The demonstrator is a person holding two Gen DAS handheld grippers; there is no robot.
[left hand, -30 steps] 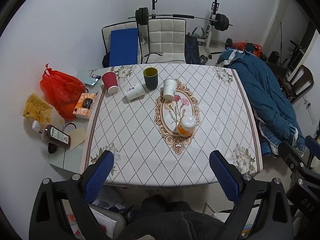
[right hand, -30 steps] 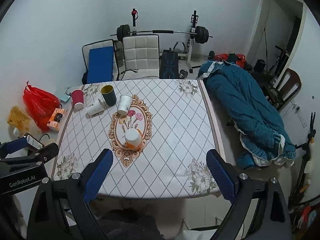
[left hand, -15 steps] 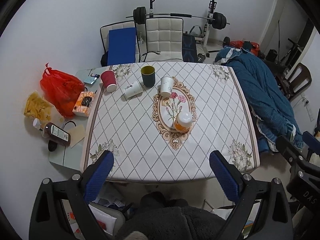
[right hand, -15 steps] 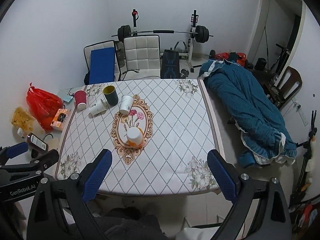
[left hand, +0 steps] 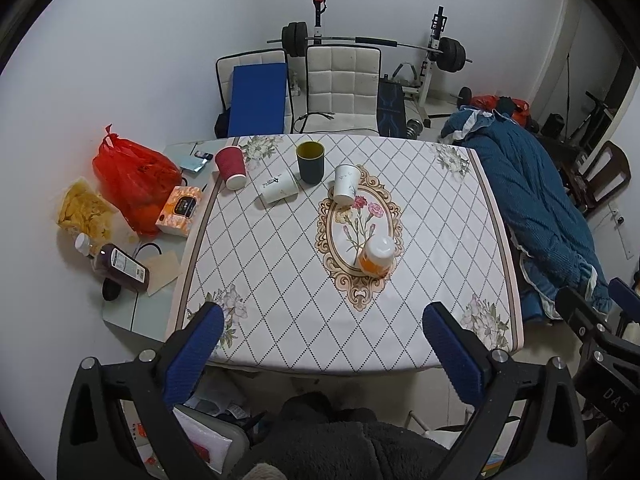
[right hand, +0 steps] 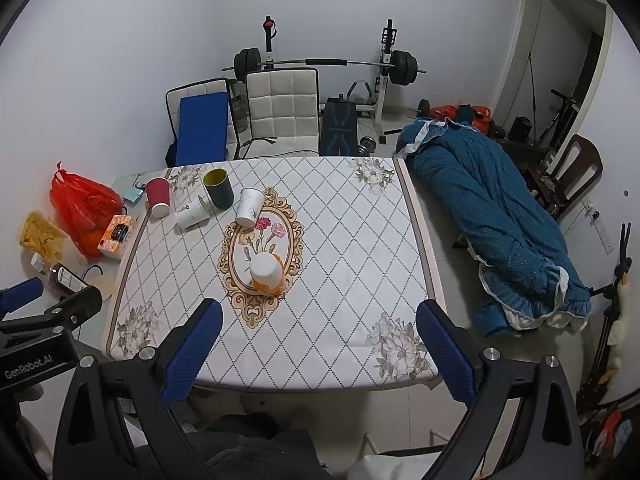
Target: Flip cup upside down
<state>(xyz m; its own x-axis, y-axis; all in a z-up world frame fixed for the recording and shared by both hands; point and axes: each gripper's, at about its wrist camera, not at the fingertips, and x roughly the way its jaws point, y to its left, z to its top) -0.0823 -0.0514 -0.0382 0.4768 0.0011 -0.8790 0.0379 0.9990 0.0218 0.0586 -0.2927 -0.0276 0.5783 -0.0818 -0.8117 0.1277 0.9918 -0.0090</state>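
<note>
Several cups stand on the patterned table [left hand: 280,264]. An orange cup [left hand: 376,257] with a white base up sits upside down on the oval motif; it also shows in the right wrist view [right hand: 266,273]. A white cup [left hand: 345,183] stands inverted, a white cup [left hand: 280,192] lies on its side, a dark green cup [left hand: 310,162] stands upright, and a red cup [left hand: 231,168] stands inverted. My left gripper [left hand: 326,348] and right gripper [right hand: 318,346] are both open and empty, held above the table's near edge.
A red bag [left hand: 134,178], tissue box [left hand: 180,211], snack bag [left hand: 82,212] and bottle [left hand: 120,268] lie left of the table. White chairs [left hand: 342,88] and a barbell rack [left hand: 434,56] stand behind. A blue blanket [left hand: 536,208] lies to the right.
Both grippers have drawn back and up from the table, so the table looks smaller and lower in both views. The cups have not moved.
</note>
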